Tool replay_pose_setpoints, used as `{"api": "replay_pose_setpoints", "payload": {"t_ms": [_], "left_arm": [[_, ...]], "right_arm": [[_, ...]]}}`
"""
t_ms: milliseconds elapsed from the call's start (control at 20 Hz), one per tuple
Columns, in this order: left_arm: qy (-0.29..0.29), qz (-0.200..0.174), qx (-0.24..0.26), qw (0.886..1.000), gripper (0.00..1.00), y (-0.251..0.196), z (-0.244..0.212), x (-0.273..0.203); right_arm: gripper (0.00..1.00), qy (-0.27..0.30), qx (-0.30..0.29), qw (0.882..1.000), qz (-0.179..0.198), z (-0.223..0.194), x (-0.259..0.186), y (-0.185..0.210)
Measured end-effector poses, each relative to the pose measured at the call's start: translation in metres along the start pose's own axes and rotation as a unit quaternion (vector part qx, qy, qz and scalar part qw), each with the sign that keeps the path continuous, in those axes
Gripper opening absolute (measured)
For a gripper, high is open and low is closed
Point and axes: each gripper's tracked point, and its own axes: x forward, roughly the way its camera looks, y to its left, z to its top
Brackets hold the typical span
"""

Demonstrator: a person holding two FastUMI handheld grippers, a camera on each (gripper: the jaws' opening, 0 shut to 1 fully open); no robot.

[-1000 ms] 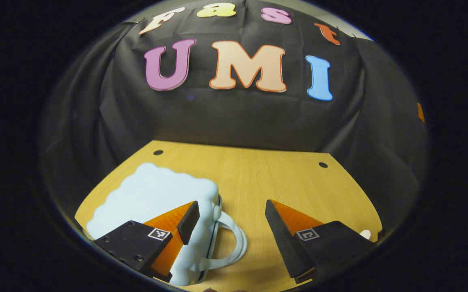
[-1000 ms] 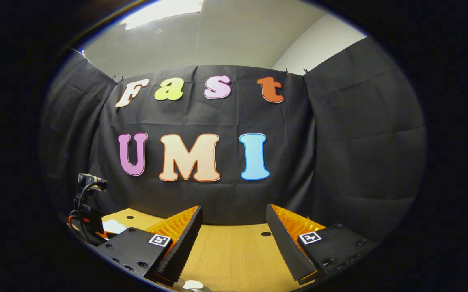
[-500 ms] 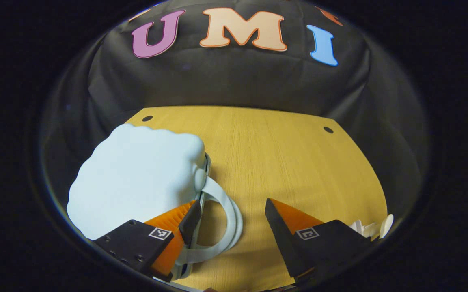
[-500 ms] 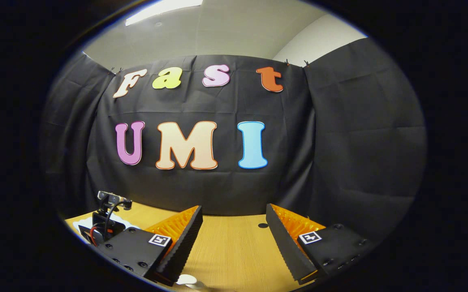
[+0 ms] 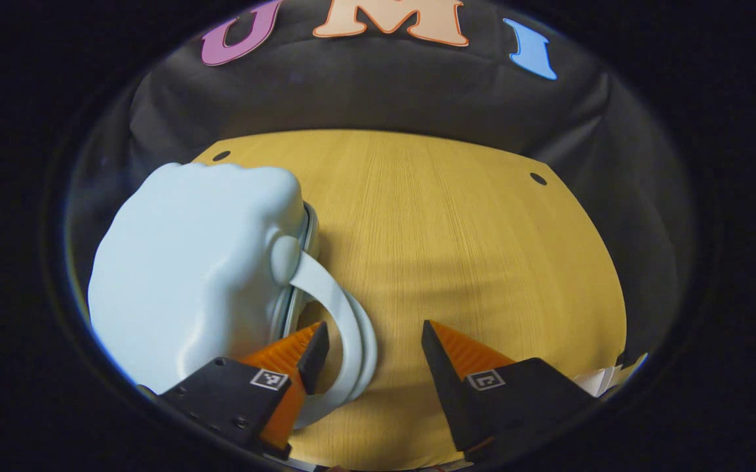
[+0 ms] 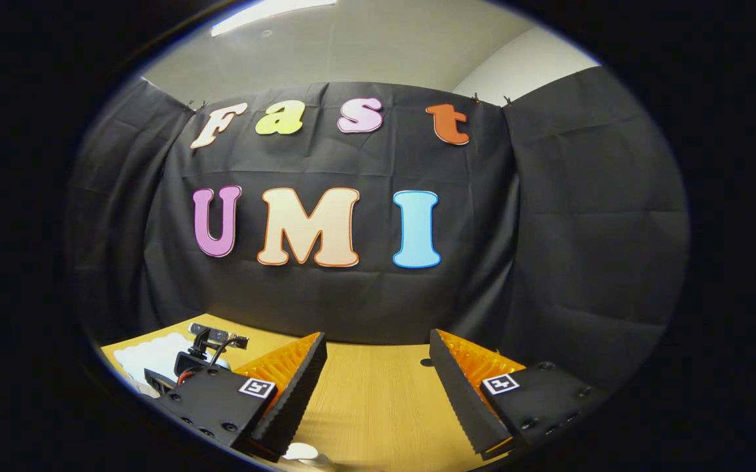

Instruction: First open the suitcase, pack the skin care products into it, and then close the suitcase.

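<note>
on the bench (image 5: 456,223) in the left gripper view, the pale blue suitcase (image 5: 187,275) lies shut at left, its looped handle (image 5: 345,328) between the spread jaws of the left gripper (image 5: 371,344). over the bench's near edge in the right gripper view, the right gripper (image 6: 378,367) hangs with jaws spread, holding nothing; the suitcase (image 6: 148,354) sits far left.

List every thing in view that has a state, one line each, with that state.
suitcase: closed, lying flat on the table.
suitcase handle: loop lying between the left gripper's fingers, not clamped.
left gripper: open, one finger inside the handle loop.
right gripper: open, holding nothing, above the table.
</note>
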Motion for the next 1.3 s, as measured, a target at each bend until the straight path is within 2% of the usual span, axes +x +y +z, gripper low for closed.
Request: {"api": "replay_pose_setpoints", "payload": {"t_ms": [50,100,150,250,350,450,700,900,1300], "left_arm": [[0.004,0.009,0.003,1.000,0.62,0.006,-0.001,0.000],[0.005,0.013,0.003,1.000,0.53,0.010,0.000,-0.001],[0.008,0.014,0.000,1.000,0.32,0.013,0.000,-0.001],[0.011,0.012,-0.015,1.000,0.14,0.016,0.000,-0.001],[0.019,0.004,-0.020,1.000,0.09,0.016,0.001,-0.001],[0.029,0.001,-0.017,0.999,0.08,0.017,-0.001,0.000],[0.017,0.000,-0.009,1.000,0.00,0.014,0.002,-0.004],[0.010,-0.005,0.011,1.000,0.00,0.010,0.010,-0.015],[-0.036,-0.021,0.002,0.999,0.00,0.002,0.046,-0.054]], "right_arm": [[0.99,0.000,-0.001,1.000,0.000,0.001,0.000,0.000],[0.99,0.001,-0.001,1.000,0.000,-0.001,0.002,0.001],[0.99,0.001,0.000,1.000,0.000,-0.001,0.003,0.001],[0.99,0.001,0.001,1.000,-0.001,-0.001,0.003,0.001],[0.99,0.002,0.001,1.000,0.000,-0.002,0.004,0.001],[1.00,0.001,0.002,1.000,0.002,-0.002,0.004,0.003],[0.99,-0.004,0.002,1.000,0.003,-0.002,0.003,0.003],[0.99,-0.005,0.009,1.000,0.000,-0.003,0.000,-0.001],[0.99,-0.018,0.018,1.000,0.018,0.001,-0.002,0.009]]}}
